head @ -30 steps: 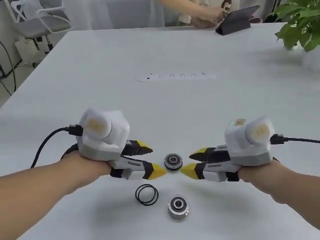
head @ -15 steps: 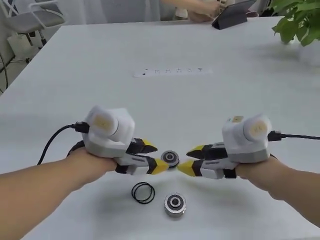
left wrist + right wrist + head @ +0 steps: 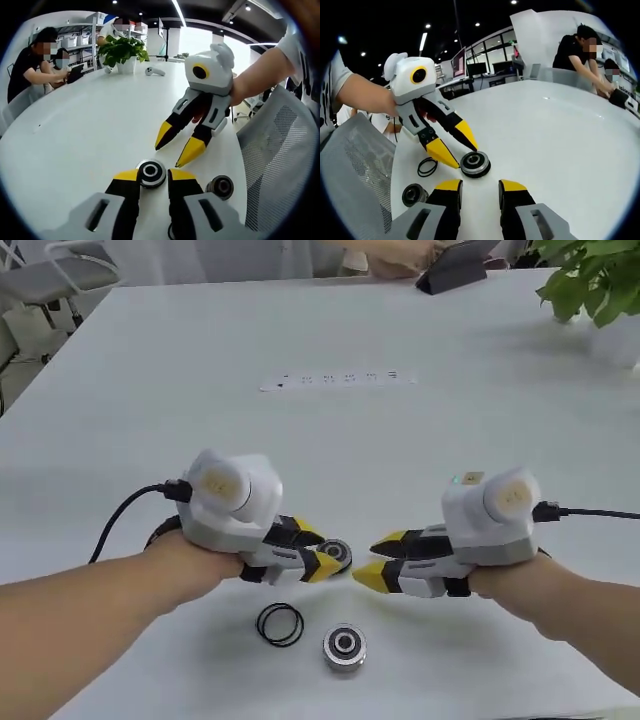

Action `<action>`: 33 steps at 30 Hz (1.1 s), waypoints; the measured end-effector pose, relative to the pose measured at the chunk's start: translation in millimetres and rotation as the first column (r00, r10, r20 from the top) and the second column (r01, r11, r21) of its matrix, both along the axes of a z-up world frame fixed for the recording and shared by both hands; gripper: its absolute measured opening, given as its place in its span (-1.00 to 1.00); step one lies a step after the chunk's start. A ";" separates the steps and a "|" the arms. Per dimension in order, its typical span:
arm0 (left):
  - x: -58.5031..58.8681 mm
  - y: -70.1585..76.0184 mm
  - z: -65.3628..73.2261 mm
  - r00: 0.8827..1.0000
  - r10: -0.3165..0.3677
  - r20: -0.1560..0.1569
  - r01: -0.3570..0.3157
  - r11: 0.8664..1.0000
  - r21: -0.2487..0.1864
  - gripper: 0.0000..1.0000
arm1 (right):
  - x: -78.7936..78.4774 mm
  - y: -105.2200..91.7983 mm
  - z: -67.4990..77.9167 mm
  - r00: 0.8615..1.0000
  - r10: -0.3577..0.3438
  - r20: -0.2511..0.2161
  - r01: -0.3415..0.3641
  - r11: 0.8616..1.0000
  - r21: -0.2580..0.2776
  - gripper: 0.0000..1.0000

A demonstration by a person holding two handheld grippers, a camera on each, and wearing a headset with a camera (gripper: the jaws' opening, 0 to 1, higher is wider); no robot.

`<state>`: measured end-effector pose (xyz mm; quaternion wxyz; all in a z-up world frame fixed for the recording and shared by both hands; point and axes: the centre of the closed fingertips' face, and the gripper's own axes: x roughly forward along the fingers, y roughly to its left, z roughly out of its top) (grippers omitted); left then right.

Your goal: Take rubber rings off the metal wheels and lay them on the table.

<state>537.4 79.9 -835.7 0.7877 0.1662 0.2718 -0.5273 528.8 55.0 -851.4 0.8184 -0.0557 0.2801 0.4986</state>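
My white table carries everything, and both my forearms reach in low from either side with the tools pointing at each other. My left gripper is narrowed onto a wheel, one yellow tip touching each side of it. My right gripper faces it with jaws moderately apart and nothing between them, its tips just short of that wheel. The held wheel seems to rest on the table, dark at its rim around a bright metal ring and dark hub. A second wheel, silvery-rimmed, lies nearer me. Just beside it, two thin black rubber rings lie flat and overlapping.
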 end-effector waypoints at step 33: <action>6.1 -0.9 -4.8 0.998 0.060 0.023 -0.061 0.998 0.027 -0.85 | 4.0 28.2 -0.7 0.997 0.043 0.060 -0.042 0.999 -0.016 -0.48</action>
